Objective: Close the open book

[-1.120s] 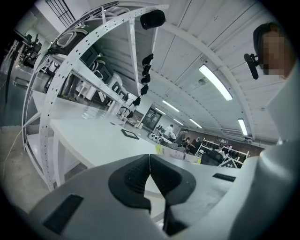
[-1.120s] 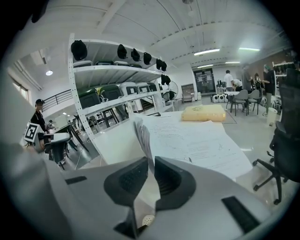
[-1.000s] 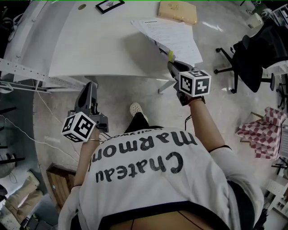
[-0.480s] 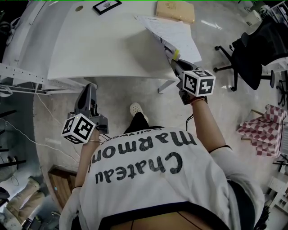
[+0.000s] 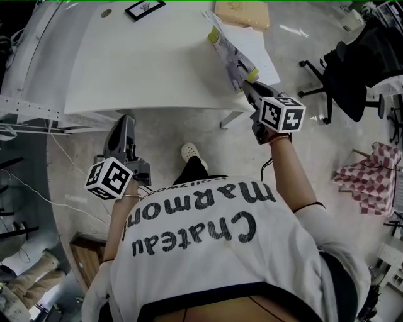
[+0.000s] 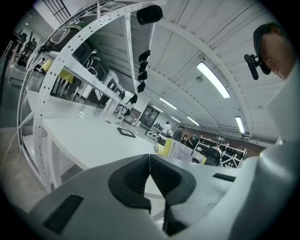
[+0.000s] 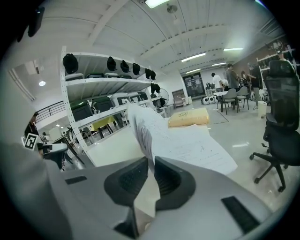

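Big white desk (image 5: 145,63) takes up most of the head view, with a black office chair (image 5: 352,69) off on the floor to its right. The open book (image 5: 234,53) sits at the desk's right end, near the corner. One half lies flat with its printed pages facing up, and the other half is lifted up on edge with the pages fanned a bit. Just behind the book, at the far end of the desk, there's a tan box (image 5: 242,12).

The right gripper (image 5: 249,88) is at the book's near edge, and its fingers (image 7: 131,180) are pinching the raised half, paper clamped right between the pads. The left gripper (image 5: 126,119) hangs low in front of the desk, well apart from the book, with its fingers (image 6: 133,178) pressed together on nothing. A small black picture frame (image 5: 145,7) lies on the far side of the desk.
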`<state>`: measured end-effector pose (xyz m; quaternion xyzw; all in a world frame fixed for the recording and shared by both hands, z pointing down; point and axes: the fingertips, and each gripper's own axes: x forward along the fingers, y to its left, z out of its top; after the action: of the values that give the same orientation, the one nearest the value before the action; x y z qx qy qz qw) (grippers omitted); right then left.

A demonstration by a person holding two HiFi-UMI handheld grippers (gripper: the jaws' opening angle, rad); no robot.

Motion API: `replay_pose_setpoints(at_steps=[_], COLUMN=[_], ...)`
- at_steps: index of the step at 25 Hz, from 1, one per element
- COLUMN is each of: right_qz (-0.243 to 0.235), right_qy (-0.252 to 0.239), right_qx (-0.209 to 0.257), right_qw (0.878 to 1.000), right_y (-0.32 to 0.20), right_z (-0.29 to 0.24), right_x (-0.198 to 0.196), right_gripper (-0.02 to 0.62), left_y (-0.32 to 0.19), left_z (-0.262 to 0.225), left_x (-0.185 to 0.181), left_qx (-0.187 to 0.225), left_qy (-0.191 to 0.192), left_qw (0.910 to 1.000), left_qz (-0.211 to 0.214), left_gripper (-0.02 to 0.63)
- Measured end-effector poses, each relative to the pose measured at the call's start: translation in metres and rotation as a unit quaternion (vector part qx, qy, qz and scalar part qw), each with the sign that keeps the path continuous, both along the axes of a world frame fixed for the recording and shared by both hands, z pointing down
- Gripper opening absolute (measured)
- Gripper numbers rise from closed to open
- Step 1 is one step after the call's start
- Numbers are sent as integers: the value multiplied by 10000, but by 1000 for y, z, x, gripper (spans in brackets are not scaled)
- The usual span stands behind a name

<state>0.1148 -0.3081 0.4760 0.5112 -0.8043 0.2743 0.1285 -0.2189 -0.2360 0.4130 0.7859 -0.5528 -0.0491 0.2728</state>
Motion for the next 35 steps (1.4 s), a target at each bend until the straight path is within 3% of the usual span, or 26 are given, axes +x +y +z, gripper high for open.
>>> replay_pose_setpoints(at_steps=[23,35], right_qz=[489,825], right_qy=[-60,-141], right_qx=[-93,-275], right_qw=[9987,9961], right_y=[-15,-21], right_z=[6,13], right_x=[40,59], right_gripper=[46,46], left_y=[-29,-81], left_z=[-6,-13], left_x=[13,43], left_qx=[-16,13], left_qy=[-80,-110], left_qw=[9999,9976], left_qz=[150,683], left_gripper=[25,23])
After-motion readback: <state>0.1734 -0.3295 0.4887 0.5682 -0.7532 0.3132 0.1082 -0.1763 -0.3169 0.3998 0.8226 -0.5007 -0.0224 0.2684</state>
